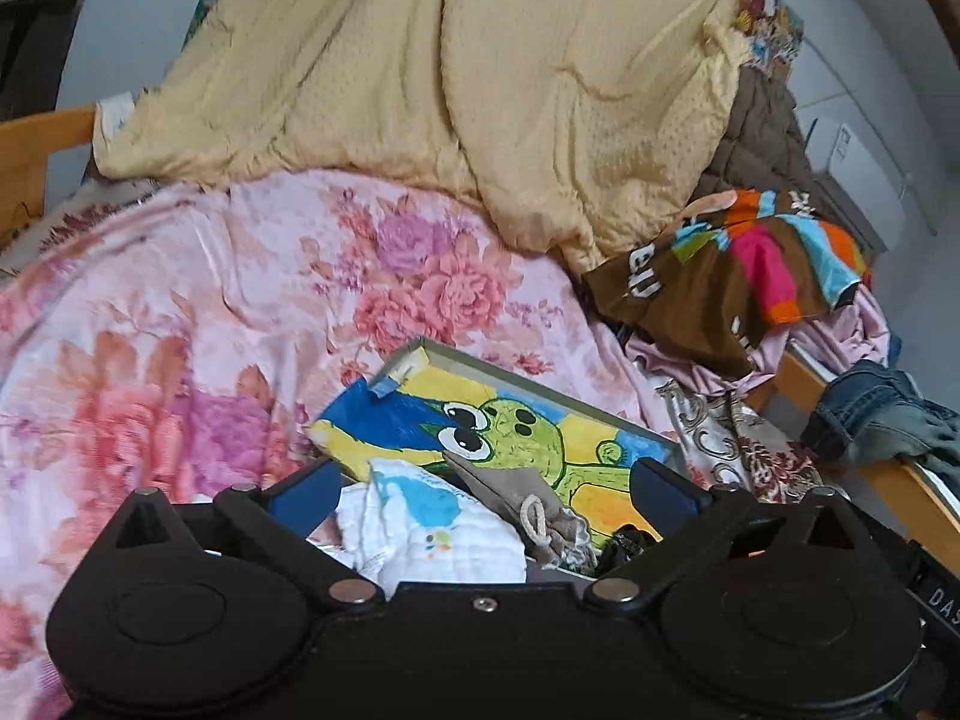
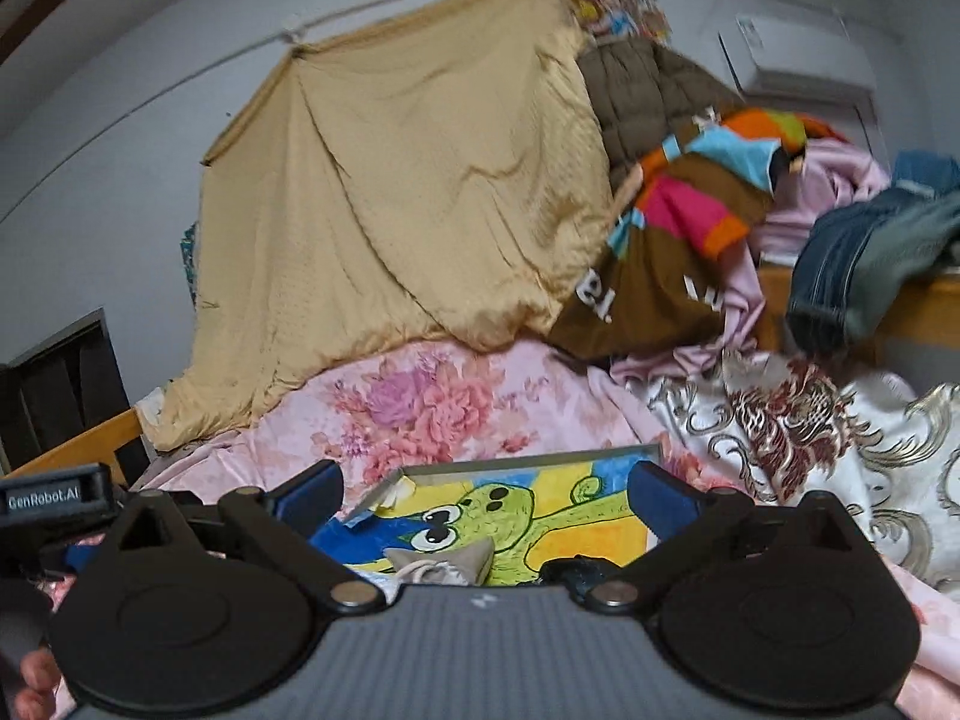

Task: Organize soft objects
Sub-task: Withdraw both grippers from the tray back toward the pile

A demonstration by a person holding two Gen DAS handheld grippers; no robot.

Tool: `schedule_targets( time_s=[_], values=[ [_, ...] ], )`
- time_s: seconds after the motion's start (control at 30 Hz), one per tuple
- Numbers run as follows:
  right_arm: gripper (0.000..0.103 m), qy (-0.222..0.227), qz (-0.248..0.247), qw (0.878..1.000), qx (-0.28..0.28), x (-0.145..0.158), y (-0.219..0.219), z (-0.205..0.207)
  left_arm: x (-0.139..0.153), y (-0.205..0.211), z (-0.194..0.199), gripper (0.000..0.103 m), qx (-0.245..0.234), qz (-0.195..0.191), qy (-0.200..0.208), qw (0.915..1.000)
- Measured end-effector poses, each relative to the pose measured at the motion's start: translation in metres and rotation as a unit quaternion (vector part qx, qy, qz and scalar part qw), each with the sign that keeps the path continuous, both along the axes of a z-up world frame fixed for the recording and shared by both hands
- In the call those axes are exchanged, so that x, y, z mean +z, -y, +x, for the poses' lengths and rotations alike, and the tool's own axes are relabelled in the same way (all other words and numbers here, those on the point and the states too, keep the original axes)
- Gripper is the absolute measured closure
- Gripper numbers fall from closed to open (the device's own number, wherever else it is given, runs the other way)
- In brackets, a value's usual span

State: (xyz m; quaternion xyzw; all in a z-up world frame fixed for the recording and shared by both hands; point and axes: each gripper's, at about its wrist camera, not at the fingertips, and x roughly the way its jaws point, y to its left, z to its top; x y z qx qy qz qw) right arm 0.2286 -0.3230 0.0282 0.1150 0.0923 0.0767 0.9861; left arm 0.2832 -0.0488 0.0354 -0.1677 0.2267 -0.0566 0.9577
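Note:
A shallow grey-rimmed box point(image 1: 558, 397) lies on the bed, with a frog drawing point(image 1: 522, 438) as its floor. Inside it rest a white muslin cloth point(image 1: 432, 534), a grey drawstring pouch point(image 1: 528, 510) and a small black item point(image 1: 624, 543). My left gripper point(image 1: 486, 489) hovers over the box's near end, open, its blue pads wide apart and touching nothing. From the right wrist view the same box point(image 2: 528, 461), pouch point(image 2: 444, 564) and black item point(image 2: 576, 573) show between the fingers of my right gripper point(image 2: 486, 495), which is open and holds nothing.
The pink floral bedspread point(image 1: 210, 300) covers the bed. A yellow quilt point(image 1: 450, 90) is heaped at the back. To the right lie a brown multicolour garment point(image 1: 732, 276), jeans point(image 1: 870, 414) on the wooden bed rail, and a white-and-maroon patterned cloth point(image 2: 810, 420).

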Motion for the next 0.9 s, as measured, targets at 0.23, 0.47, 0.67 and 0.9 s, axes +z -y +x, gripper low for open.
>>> schedule_targets(
  time_s=[0.23,0.47,0.67,0.9],
  values=[
    [0.0,0.026,0.0,1.0,-0.006,-0.004,-0.018,-0.051,0.011,-0.014,-0.052,0.001,-0.026,0.022,0.02,0.9992],
    [0.0,0.006,-0.018,1.0,-0.007,-0.022,-0.039,-0.093,0.003,-0.03,-0.093,0.001,-0.037,0.027,0.024,0.9986],
    [0.0,-0.025,-0.042,0.999,-0.01,-0.036,-0.059,-0.121,-0.014,-0.045,-0.123,0.001,-0.043,0.03,0.018,0.9985],
    [0.0,-0.08,-0.042,0.996,-0.015,-0.05,-0.071,-0.145,-0.033,-0.057,-0.143,0.001,-0.061,0.038,0.011,0.9973]
  ],
)
